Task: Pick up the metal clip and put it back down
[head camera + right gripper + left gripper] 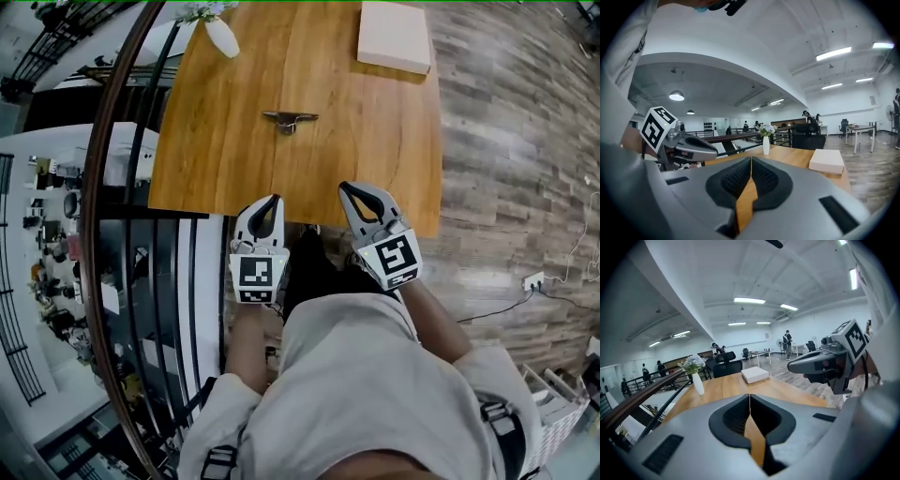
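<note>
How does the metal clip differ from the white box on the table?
The metal clip is small, dark and metallic; the white box is much larger, pale and flat. The clip lies near the middle of the table; the box sits at its far right corner. Both rest on the wood, untouched.

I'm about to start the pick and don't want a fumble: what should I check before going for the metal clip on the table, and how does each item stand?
1. Metal clip lies free on the table: ok.
2. Left gripper open for a grasp: not ok, shut and empty.
3. Right gripper open: not ok, shut and empty.
4. Way to the clip clear: ok, vase and white box stand at the far end.
5. Grippers close to the clip: not ok, both at the near edge.
6. Which way the clip's handles face: cannot tell.
</note>
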Demonstrator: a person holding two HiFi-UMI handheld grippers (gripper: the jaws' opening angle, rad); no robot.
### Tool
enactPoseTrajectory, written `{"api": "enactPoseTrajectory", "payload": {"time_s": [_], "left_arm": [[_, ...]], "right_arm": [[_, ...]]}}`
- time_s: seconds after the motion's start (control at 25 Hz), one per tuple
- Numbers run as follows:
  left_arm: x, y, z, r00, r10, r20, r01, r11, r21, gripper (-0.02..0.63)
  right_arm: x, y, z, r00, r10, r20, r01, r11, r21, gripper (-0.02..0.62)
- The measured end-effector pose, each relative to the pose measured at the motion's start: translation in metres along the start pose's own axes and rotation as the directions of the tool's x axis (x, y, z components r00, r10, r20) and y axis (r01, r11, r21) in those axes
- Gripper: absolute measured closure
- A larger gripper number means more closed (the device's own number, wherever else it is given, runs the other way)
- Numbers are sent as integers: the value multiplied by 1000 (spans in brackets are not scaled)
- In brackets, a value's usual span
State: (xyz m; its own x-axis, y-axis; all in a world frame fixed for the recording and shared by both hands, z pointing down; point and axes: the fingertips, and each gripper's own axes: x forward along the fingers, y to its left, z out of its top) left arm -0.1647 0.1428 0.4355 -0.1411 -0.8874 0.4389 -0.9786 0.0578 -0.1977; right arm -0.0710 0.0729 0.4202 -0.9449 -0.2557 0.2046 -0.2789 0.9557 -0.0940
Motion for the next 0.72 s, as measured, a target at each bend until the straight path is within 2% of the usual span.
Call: {"api": "enactPoseTrajectory", "payload": {"time_s": [0.2, 0.32, 0.44, 0.56, 0.72], "left_arm": [[54, 23, -13, 996, -55, -67, 61, 993, 99, 581], [89, 40, -22, 985, -119, -121, 133, 984, 120, 581], [111, 50, -38, 974, -151, -171, 178, 972, 154, 580], [130, 57, -57, 959, -170, -226, 221, 949, 225, 581], [166, 66, -77, 937, -188, -293, 283, 901, 329, 580]], "right_arm": [[35, -22, -12, 999, -31, -45, 31, 1000, 6, 568], [63, -37, -16, 995, -62, -78, 64, 998, 23, 568], [79, -41, -26, 990, -82, -112, 86, 996, 26, 568], [94, -44, -41, 983, -106, -149, 112, 993, 33, 568], [120, -53, -58, 973, -123, -197, 135, 990, 51, 568]]}}
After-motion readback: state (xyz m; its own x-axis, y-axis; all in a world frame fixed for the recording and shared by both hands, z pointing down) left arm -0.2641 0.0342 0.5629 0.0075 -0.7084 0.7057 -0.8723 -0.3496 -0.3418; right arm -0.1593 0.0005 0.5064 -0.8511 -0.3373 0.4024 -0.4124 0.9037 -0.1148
